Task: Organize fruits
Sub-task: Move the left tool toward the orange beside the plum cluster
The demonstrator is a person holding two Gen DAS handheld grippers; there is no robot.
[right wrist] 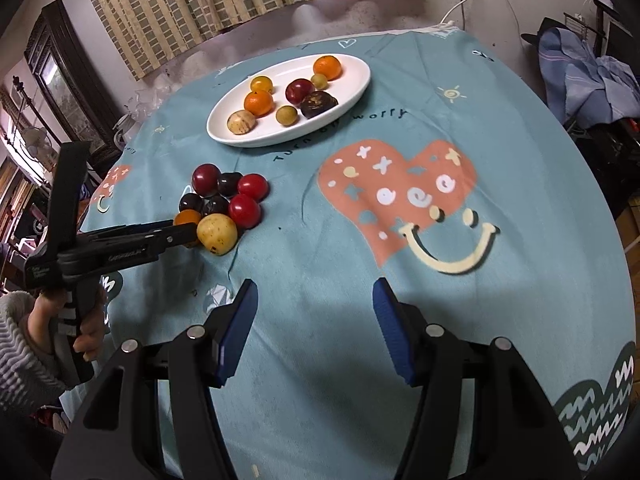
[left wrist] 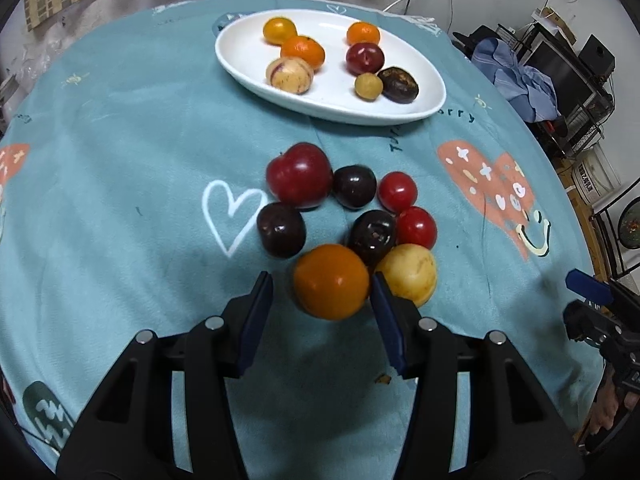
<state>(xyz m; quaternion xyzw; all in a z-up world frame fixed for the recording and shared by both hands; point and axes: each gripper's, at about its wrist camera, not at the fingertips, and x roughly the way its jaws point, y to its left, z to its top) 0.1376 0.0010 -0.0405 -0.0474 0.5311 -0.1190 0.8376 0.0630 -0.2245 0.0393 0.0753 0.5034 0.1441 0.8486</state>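
A pile of fruit lies on the teal tablecloth: a red plum [left wrist: 299, 174], dark cherries [left wrist: 354, 186], two red tomatoes [left wrist: 398, 190], a yellow fruit [left wrist: 408, 272] and an orange fruit [left wrist: 331, 280]. My left gripper [left wrist: 322, 276] is open around the orange fruit, with a gap showing at its left pad. The right wrist view shows that gripper [right wrist: 182, 232] from the side, at the pile's near edge beside the yellow fruit [right wrist: 217, 233]. My right gripper [right wrist: 316, 292] stands open over bare cloth with nothing between its fingers. A white oval plate [left wrist: 240, 68] behind the pile holds several fruits.
The plate [right wrist: 224, 132] sits toward the table's far side. A hand in a grey knit sleeve [right wrist: 24, 336] holds the left gripper's handle at the left table edge. Chairs with clothes and shelves stand off the right edge. A big heart print [right wrist: 396, 196] marks bare cloth.
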